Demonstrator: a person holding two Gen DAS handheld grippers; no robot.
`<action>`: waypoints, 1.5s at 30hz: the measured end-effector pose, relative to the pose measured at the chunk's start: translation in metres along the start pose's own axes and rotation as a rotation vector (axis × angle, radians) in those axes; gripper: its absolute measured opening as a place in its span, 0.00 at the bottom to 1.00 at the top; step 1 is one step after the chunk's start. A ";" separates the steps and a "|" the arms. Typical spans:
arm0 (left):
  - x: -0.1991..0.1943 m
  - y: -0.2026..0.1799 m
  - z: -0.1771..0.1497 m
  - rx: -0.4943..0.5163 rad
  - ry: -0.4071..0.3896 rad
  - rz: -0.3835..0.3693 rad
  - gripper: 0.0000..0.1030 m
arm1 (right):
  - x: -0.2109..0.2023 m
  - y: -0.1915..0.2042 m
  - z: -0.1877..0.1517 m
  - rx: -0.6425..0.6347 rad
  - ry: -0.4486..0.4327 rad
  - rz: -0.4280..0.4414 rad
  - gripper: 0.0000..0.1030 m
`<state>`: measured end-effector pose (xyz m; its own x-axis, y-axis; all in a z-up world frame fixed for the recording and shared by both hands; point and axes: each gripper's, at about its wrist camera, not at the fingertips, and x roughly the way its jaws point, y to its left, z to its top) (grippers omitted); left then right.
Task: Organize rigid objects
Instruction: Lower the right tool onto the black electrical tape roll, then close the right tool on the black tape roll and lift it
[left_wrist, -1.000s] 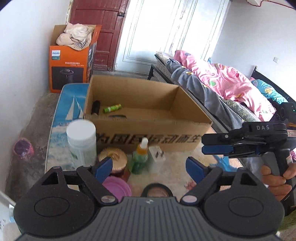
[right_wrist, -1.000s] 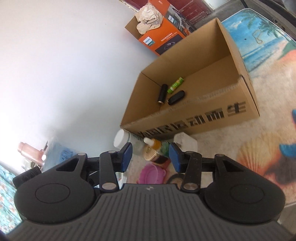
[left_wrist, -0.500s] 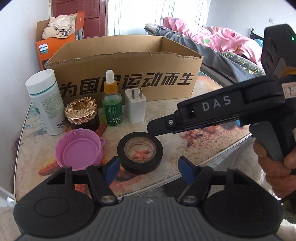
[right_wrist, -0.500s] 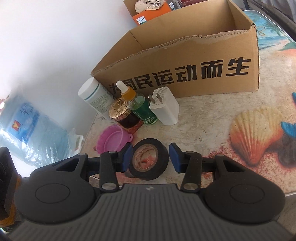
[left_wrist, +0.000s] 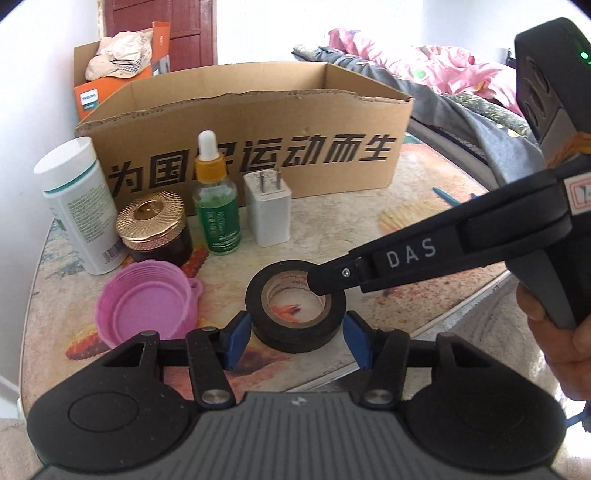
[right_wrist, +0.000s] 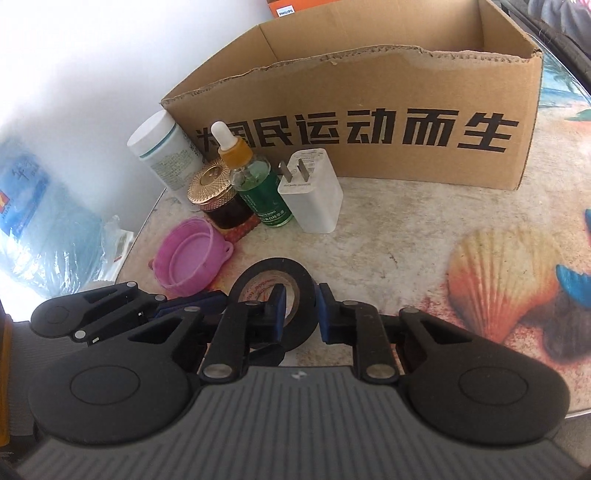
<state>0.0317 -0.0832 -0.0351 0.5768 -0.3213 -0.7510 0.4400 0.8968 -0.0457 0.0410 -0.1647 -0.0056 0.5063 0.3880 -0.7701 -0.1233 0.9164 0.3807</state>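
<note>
While right gripper (right_wrist: 300, 312) pinches tape roll's (left_wrist: 295, 308) wall (flat), left gripper (left_wrist: 295, 338) closes around it.

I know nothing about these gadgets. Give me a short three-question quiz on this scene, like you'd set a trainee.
1. Multiple choice: what is the right hand-held gripper pinching? A) the pink lid B) the black tape roll C) the white charger
2. True or false: the dropper bottle lies inside the cardboard box.
3. Fill in: the lid of the dark jar is ___ coloured.

Key: 1 B, one finger is inside the roll's hole and one is outside. 2 False, it stands upright in front of the box. 3 Gold.
</note>
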 end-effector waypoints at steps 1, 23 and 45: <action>0.000 -0.002 0.000 0.003 0.002 -0.016 0.54 | -0.004 -0.002 -0.002 0.011 0.000 -0.002 0.16; 0.013 -0.018 0.001 0.069 0.022 -0.044 0.62 | -0.012 -0.005 -0.012 -0.008 0.006 -0.061 0.19; 0.018 -0.020 0.005 0.070 0.025 -0.026 0.63 | -0.012 -0.002 -0.012 -0.032 -0.010 -0.068 0.20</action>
<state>0.0370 -0.1080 -0.0439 0.5477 -0.3358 -0.7663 0.5025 0.8644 -0.0197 0.0248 -0.1702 -0.0029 0.5226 0.3239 -0.7886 -0.1158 0.9434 0.3108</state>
